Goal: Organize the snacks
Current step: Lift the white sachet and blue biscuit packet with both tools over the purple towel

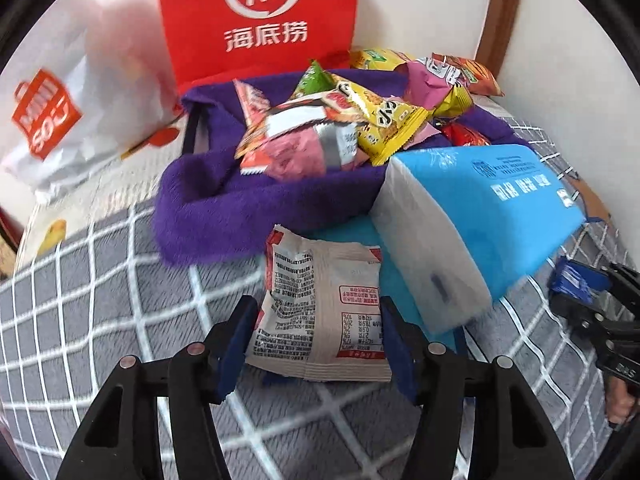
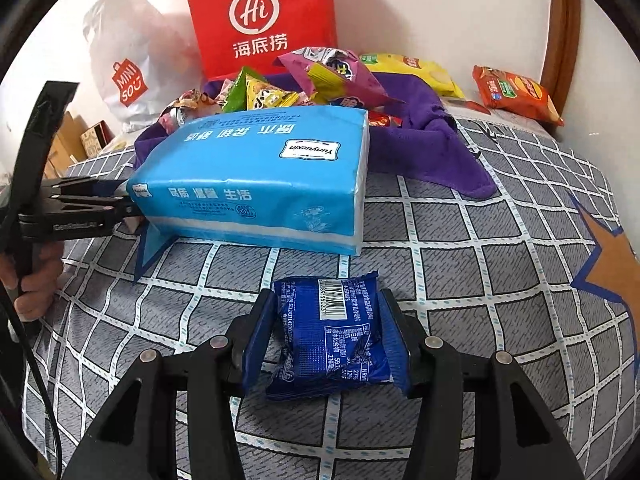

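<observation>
A white snack packet [image 1: 320, 304] with red and black print lies on the checked bedspread [image 1: 100, 300], in front of a purple fabric basket [image 1: 200, 192]. My left gripper [image 1: 316, 320] is shut on it, a blue pad against each side edge. A dark blue snack packet [image 2: 332, 336] rests flat on the bedspread [image 2: 480, 240] between the fingers of my right gripper [image 2: 326, 312]. That gripper is open, with a slim gap at its left pad. The basket [image 2: 432, 128] is heaped with several colourful snack packets [image 1: 340, 120].
A large blue tissue pack [image 2: 260, 184] lies between the grippers and the basket, also the blue tissue pack [image 1: 480, 216]. A red paper bag [image 1: 260, 16] and a white shopping bag [image 1: 60, 112] lean on the wall. Yellow [image 2: 416, 70] and orange [image 2: 516, 94] chip bags lie beyond.
</observation>
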A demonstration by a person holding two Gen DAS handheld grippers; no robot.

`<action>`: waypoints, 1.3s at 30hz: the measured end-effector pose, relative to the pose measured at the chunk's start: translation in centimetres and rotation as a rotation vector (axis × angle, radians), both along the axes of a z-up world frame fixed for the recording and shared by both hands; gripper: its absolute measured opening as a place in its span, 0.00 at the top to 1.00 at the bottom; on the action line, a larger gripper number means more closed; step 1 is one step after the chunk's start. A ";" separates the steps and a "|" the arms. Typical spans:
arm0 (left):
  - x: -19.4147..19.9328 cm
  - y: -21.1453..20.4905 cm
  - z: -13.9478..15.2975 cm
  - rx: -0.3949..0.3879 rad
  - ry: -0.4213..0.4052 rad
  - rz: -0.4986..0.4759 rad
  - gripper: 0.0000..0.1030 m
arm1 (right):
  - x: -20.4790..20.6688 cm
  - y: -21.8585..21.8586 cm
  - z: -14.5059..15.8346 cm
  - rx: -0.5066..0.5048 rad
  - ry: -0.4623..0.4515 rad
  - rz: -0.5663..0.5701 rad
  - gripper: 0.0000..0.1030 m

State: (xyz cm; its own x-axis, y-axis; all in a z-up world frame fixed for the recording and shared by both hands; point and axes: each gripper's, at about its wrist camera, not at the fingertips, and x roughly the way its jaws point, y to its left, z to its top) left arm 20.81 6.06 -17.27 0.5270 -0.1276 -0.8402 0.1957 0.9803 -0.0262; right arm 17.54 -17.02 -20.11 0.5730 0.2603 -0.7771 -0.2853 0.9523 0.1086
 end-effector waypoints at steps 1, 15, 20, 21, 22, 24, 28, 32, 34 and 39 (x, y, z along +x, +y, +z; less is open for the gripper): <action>-0.6 0.3 0.2 -0.008 0.004 0.002 0.43 | 0.0 0.0 0.0 -0.004 -0.001 0.000 0.48; -3.6 0.6 -0.3 0.018 -0.068 0.028 0.40 | -0.2 1.0 -0.1 -0.063 -0.007 0.018 0.42; -3.3 0.7 -0.1 0.016 -0.066 0.029 0.39 | -0.2 0.9 -0.1 -0.059 -0.006 0.020 0.41; -3.3 0.7 -0.1 0.021 -0.067 0.029 0.39 | -0.2 0.9 -0.1 -0.056 -0.005 0.020 0.41; -3.3 0.7 -0.1 0.024 -0.068 0.032 0.39 | -0.2 0.8 -0.1 -0.050 -0.004 0.020 0.41; -3.5 0.6 0.0 0.024 -0.068 0.036 0.39 | -0.1 0.7 -0.1 -0.043 -0.002 0.023 0.40; -3.3 0.5 -0.1 0.023 -0.064 0.054 0.38 | -0.1 1.2 -0.1 -0.066 0.001 0.045 0.38; -3.2 0.6 -0.1 0.021 -0.063 0.057 0.38 | 0.0 1.3 -0.1 -0.064 0.011 0.064 0.33; -3.2 0.6 -0.1 0.024 -0.064 0.052 0.39 | 0.0 1.2 -0.1 -0.059 0.013 0.065 0.33; -3.4 0.4 0.0 0.030 -0.076 0.036 0.42 | -0.2 0.8 0.0 -0.048 -0.005 0.023 0.44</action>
